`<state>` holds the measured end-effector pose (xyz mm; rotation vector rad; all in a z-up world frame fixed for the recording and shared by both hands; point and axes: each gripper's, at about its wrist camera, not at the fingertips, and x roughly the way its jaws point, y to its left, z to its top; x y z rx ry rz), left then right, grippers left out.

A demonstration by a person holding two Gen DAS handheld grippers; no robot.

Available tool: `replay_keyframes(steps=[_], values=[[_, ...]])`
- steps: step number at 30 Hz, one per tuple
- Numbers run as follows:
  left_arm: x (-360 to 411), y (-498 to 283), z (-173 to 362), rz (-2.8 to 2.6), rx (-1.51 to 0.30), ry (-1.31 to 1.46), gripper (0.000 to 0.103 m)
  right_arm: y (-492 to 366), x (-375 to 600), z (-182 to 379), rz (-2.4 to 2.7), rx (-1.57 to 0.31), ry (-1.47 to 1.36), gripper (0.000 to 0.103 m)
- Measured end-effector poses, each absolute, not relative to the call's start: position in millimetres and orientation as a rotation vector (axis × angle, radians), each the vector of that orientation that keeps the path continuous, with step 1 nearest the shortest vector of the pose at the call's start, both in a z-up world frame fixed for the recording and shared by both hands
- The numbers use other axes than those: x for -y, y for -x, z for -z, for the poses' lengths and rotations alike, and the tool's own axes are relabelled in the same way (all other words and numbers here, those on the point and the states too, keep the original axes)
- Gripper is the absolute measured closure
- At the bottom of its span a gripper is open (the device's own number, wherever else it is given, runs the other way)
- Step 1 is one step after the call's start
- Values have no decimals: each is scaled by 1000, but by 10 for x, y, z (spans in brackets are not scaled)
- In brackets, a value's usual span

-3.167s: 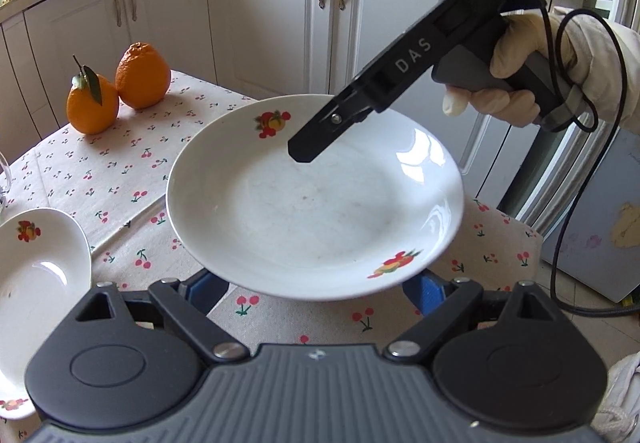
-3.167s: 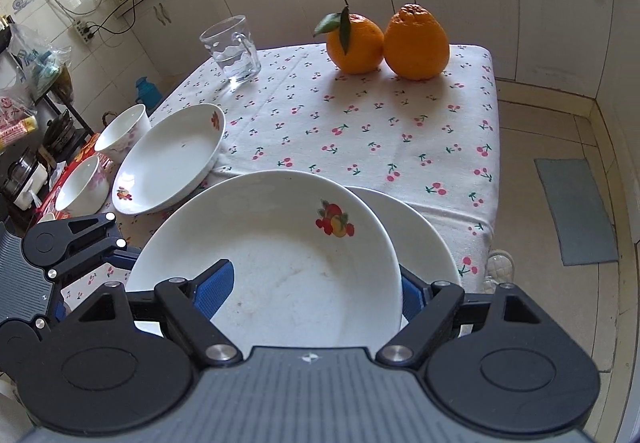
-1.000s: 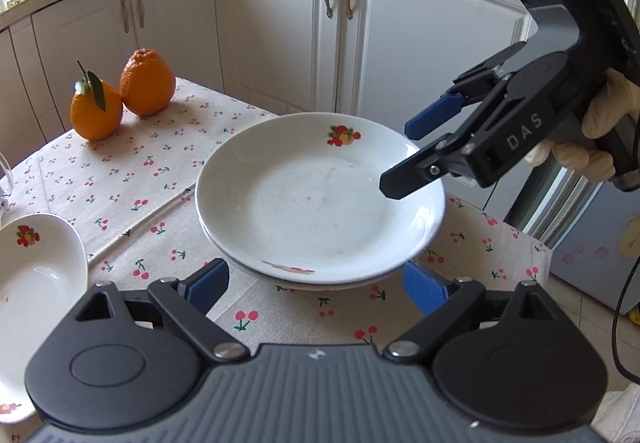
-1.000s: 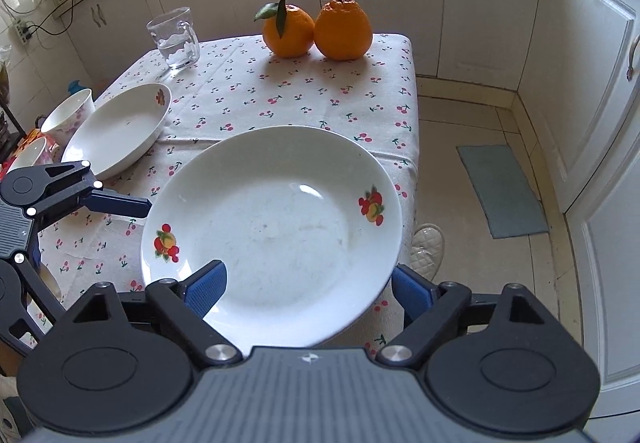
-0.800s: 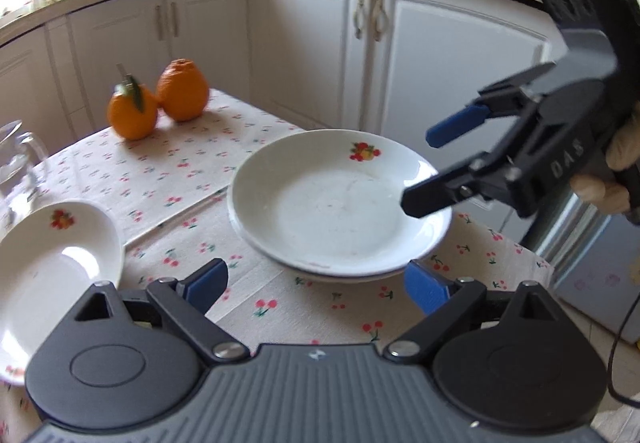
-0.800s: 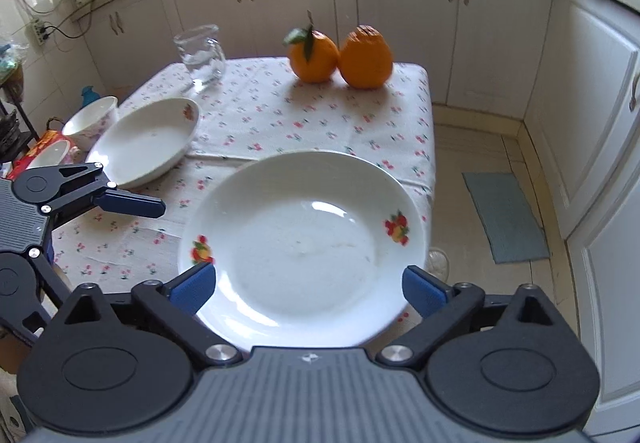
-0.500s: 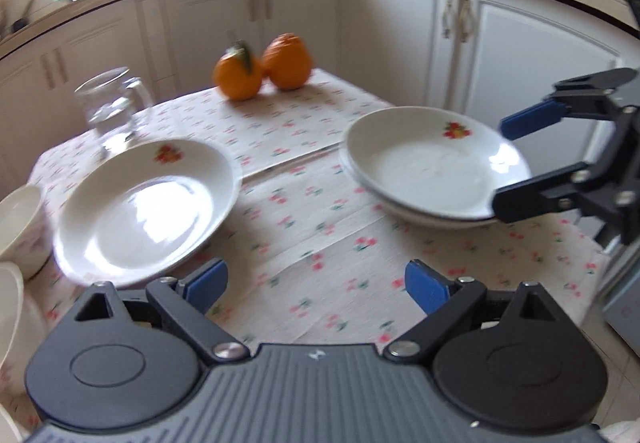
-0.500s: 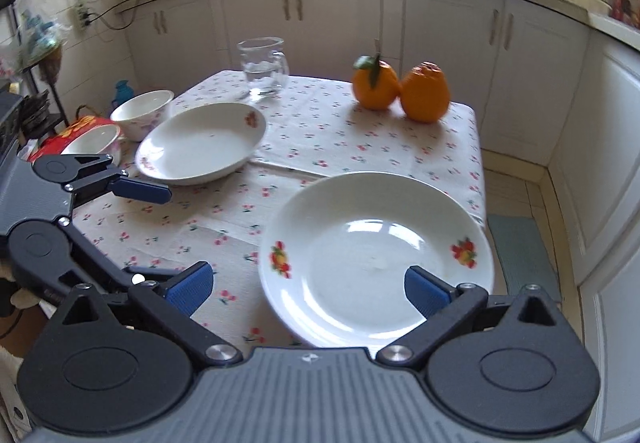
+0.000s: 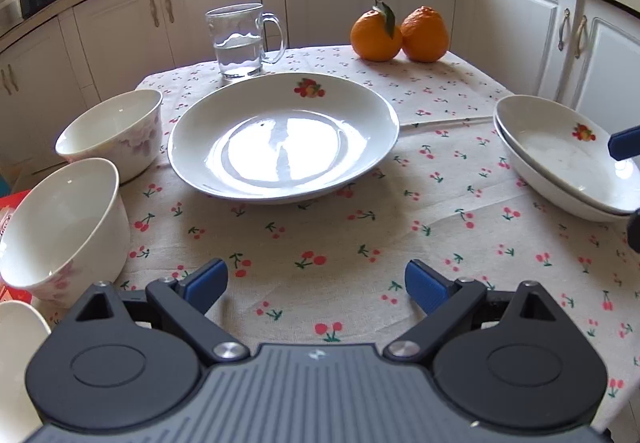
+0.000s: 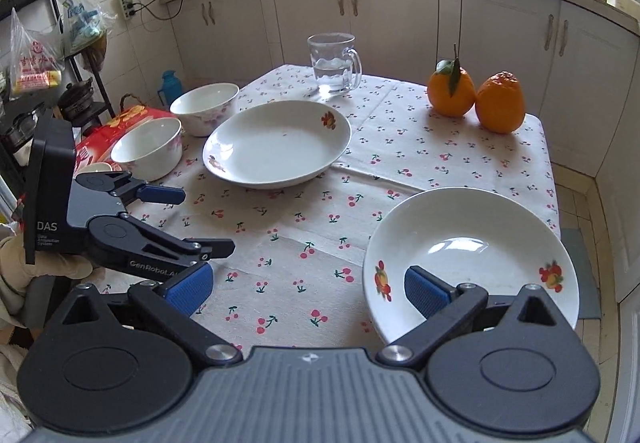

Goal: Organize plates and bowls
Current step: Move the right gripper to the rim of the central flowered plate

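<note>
Only the left wrist view shows 2 stacked plates at the tabletop's right edge; the right wrist view shows a gloved hand. The left gripper and right gripper tilt downward, jaws wide, holding nothing.

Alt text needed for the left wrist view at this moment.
The open left gripper hovers empty over a cherry-print tablecloth, facing a single white plate. Two bowls sit at left, two stacked plates at right, a glass mug and two oranges behind.
</note>
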<state>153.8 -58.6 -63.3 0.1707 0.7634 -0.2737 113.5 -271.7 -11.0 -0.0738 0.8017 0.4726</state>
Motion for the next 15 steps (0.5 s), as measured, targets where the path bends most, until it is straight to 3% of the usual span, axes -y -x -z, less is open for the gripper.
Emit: replay_keyframes(steps=[15], values=[[639, -1883, 706, 234, -769, -106, 0, -1863, 2516, 102, -568, -874, 216, 0]])
